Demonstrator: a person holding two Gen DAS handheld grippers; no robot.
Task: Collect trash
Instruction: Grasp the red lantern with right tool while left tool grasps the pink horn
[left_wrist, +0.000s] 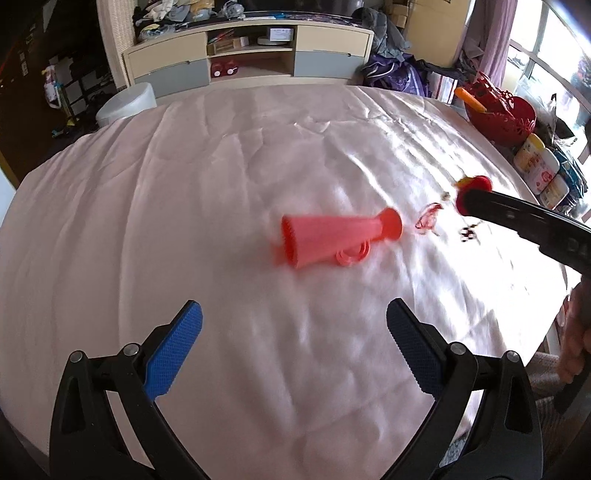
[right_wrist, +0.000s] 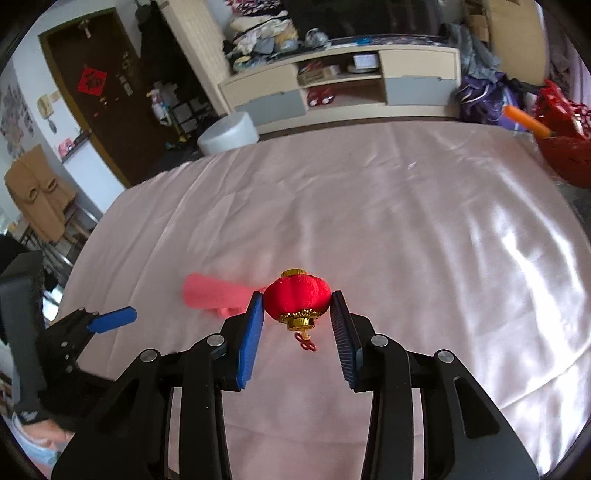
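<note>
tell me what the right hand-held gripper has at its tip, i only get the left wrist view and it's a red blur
Observer: A small red lantern with gold caps. It is sharp in the right wrist view.
Operator: gripped or just near the pads
Observer: Gripped. Both blue pads of the right hand-held gripper press against its sides.
Operator: anything dangling off it
Observer: A small red knot hangs below the lower gold cap.
</note>
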